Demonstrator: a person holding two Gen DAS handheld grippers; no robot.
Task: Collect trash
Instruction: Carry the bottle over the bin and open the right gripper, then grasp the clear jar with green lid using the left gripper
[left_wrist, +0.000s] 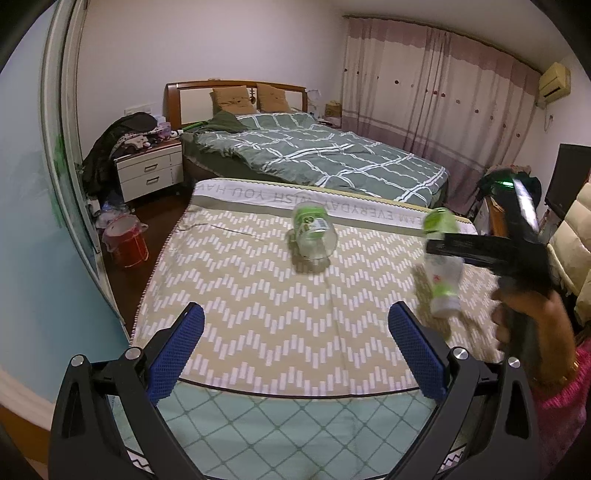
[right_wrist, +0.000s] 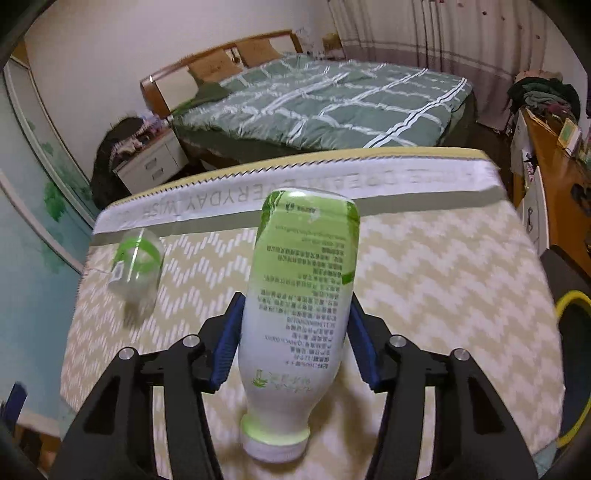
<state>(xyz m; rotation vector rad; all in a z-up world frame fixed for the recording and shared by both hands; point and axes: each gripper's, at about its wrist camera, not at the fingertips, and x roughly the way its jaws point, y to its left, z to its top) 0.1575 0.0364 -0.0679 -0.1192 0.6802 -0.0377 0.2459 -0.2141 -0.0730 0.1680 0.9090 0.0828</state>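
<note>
A white and green plastic bottle (right_wrist: 303, 258) sits cap-down between the blue pads of my right gripper (right_wrist: 295, 301), which is shut on its middle. In the left wrist view that bottle (left_wrist: 445, 284) hangs blurred over the right side of the beige zigzag mat (left_wrist: 258, 295), held by the right gripper (left_wrist: 439, 245) in a person's hand. A clear bottle with a green label (left_wrist: 314, 232) lies on its side near the mat's far edge, also seen as the clear bottle (right_wrist: 135, 266) left of the held one. My left gripper (left_wrist: 295, 314) is open over the mat's near edge, holding nothing.
A red bin with a plastic liner (left_wrist: 125, 240) stands on the floor left of the table. Beyond the table are a bed (left_wrist: 314, 155) and a white nightstand (left_wrist: 149, 173). A padded chair (left_wrist: 569, 240) and a cluttered wooden desk (right_wrist: 554, 177) are at the right.
</note>
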